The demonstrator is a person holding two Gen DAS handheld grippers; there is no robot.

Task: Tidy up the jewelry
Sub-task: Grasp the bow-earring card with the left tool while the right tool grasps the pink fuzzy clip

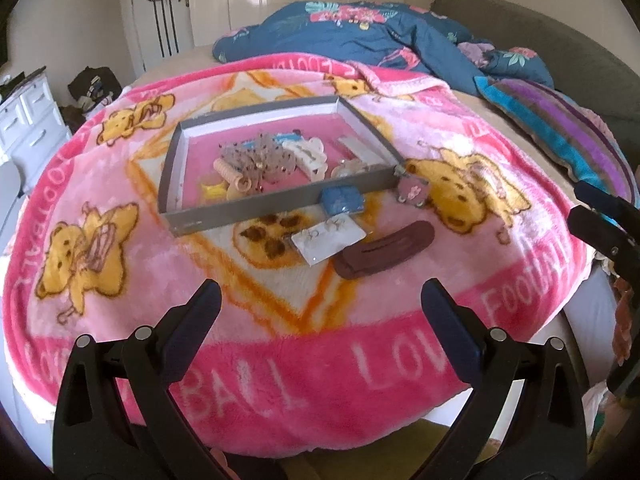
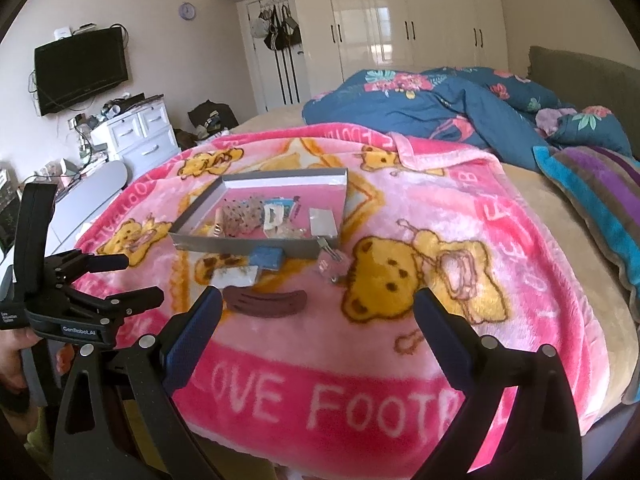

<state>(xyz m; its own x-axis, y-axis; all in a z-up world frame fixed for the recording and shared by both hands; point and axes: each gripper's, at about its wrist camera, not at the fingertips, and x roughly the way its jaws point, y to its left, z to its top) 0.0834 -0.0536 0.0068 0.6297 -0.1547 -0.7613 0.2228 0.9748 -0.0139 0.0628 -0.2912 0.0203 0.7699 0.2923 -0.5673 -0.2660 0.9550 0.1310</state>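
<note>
Currently both grippers are hovering empty at the near edge of the pink bear blanket (image 1: 120, 168), jaws standing wide apart on each. In the left wrist view the left gripper (image 1: 320, 300) is sitting at lower centre of the frame, and the brown hair clip (image 1: 384, 249) is lying just above and slightly right of it, nearest of all the loose pieces. Its long axis is running left to right, rising a little toward the right, so roughly across the gap between the fingers. In the right wrist view the right gripper (image 2: 318, 306) is facing the same clip (image 2: 265, 303), which is appearing up and to the left, close to its left finger. Behind the clip, toward frame centre, the earring card (image 1: 328, 239), the blue pouch (image 1: 343, 200) and a small pink charm (image 1: 412, 193) are resting on the blanket outside the grey tray (image 1: 280, 209), which is already holding hair accessories. Judgement: the left gripper is looking better aligned; closing across the clip's narrow width would need a wrist turn.
</note>
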